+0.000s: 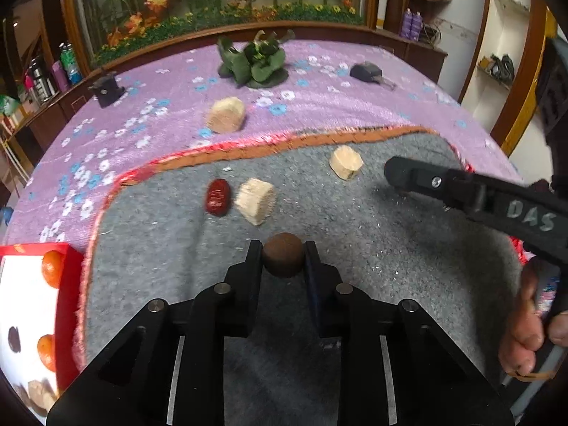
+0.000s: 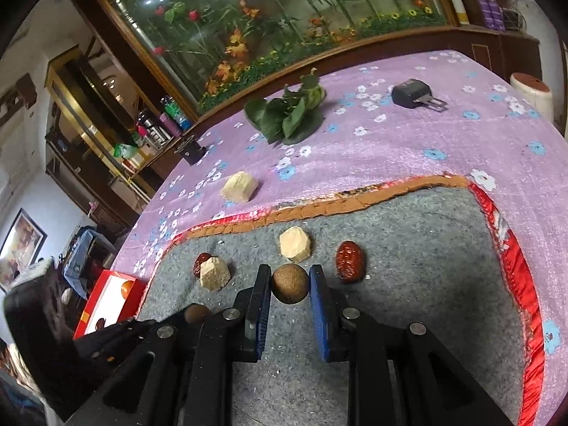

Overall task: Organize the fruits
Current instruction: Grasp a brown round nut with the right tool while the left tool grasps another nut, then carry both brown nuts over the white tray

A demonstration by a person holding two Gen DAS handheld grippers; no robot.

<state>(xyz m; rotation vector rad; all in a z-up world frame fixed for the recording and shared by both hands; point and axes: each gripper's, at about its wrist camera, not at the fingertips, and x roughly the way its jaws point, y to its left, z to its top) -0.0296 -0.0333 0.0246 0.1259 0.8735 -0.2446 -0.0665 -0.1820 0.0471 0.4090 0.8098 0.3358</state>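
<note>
Grey felt mat (image 1: 408, 248), hemmed in orange and red, lies over the purple flowered cloth (image 1: 159, 81) at the worktop's near edge, gathering the loose fruit in one patch. Left claw (image 1: 283, 259) grips a brown ball (image 1: 283, 259), pads touching both its sides. It is probably bound for the red box (image 1: 69, 305) at the near left corner, where oranges (image 1: 52, 269) already sit. Right claw (image 2: 290, 282) brackets a second brown ball (image 2: 290, 283): one pad touches, the other stands a sliver off, so it is not yet closed. Dates (image 2: 350, 261) and pale chunks (image 2: 294, 244) wait nearby on the mat; one chunk (image 1: 226, 114) lies out on the cloth. White letters "DAS" (image 1: 530, 214) mark the right tool's arm; nothing else is legible.
</note>
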